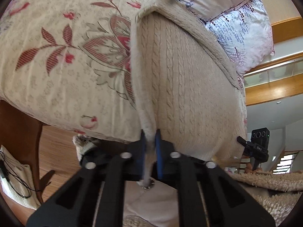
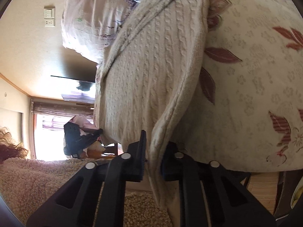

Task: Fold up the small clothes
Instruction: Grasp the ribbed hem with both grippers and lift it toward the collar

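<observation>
Sweater (image 1: 181,87) lies on bedspread (image 1: 62,60), pillow (image 1: 242,32) apparently behind it.

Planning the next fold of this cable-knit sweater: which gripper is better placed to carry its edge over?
Left, marginally. The left gripper has its jaws shut tight on the cream cable-knit sweater's thin edge; the right gripper pinches a thicker, bunched fold.

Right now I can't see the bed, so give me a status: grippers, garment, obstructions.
Left gripper and right gripper both shut on cream cable-knit sweater edge. Sweater lifted over floral bedspread. Pillow beyond it; nothing blocking.
</observation>
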The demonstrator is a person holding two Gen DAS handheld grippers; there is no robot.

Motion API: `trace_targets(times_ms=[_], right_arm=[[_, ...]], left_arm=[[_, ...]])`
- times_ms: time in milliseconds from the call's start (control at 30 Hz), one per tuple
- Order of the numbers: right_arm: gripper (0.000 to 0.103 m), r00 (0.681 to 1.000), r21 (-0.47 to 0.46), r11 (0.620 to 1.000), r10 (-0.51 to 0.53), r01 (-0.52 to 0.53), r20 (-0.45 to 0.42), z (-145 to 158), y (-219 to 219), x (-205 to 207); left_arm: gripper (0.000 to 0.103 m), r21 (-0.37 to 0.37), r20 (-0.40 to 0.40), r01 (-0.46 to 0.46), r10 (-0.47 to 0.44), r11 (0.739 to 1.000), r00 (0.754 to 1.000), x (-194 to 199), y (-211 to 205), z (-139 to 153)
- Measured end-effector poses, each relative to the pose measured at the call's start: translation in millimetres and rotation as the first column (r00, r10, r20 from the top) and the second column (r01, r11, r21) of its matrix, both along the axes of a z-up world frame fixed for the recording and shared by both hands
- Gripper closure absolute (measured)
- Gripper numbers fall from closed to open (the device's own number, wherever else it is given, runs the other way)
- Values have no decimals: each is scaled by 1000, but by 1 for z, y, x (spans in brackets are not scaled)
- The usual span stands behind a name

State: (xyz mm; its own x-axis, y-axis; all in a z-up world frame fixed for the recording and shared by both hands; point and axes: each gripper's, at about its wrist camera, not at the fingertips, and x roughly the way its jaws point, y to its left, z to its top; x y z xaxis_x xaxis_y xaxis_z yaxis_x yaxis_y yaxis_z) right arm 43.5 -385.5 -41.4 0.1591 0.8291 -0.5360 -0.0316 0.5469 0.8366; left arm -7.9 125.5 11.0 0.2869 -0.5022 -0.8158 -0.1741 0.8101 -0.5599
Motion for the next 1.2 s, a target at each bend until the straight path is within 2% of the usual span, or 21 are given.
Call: trace_targets(times_ms=[233, 433, 533, 633, 700, 767, 833, 933, 1000, 1100, 1133, 1167, 1200], right_arm=[[94, 994, 23, 999, -46, 43, 102, 26, 3, 16], [94, 967, 91, 984, -169, 154, 193, 50, -12, 37], [94, 946, 138, 970, -228, 201, 231, 57, -16, 49], [94, 920, 170, 948, -304, 267, 248, 58, -18, 68], [94, 894, 198, 924, -370, 327, 253, 58, -20, 84], [94, 860, 223, 891, -444, 395, 250, 56, -24, 105], [94, 833, 233, 861, -501, 452, 235, 53, -30, 128], [94, 807, 193, 826, -561, 530, 182, 39, -33, 169], [94, 813, 160, 820, -568, 549, 124, 26, -33, 187], [91, 852, 107, 852, -520, 512, 65, 19, -26, 200], [82, 864, 87, 865, -500, 495, 58, 20, -24, 201], [68, 875, 59, 876, -482, 479, 56, 21, -22, 201], [60, 885, 6, 886, -462, 463, 60, 23, -19, 200]], left_arm=[[96, -22, 87, -31, 33, 999, 996, 19, 9, 22], [97, -134, 194, -130, 154, 982, 969, 59, 39, 46], [97, -189, 242, -156, 200, 970, 949, 91, 48, 56], [97, -246, 274, -177, 243, 953, 930, 131, 54, 65], [97, -233, 314, -185, 254, 955, 915, 162, 53, 71], [97, -249, 319, -193, 269, 949, 909, 190, 53, 70], [97, -243, 304, -211, 280, 947, 910, 218, 50, 63], [97, -220, 243, -252, 304, 942, 921, 258, 44, 40], [97, -202, 194, -275, 313, 940, 930, 277, 42, 23], [96, -177, 145, -275, 301, 945, 943, 284, 36, 8], [95, -174, 140, -266, 292, 948, 946, 283, 36, 5], [95, -156, 136, -256, 277, 954, 951, 282, 35, 4], [94, -142, 135, -249, 268, 958, 954, 282, 34, 4]])
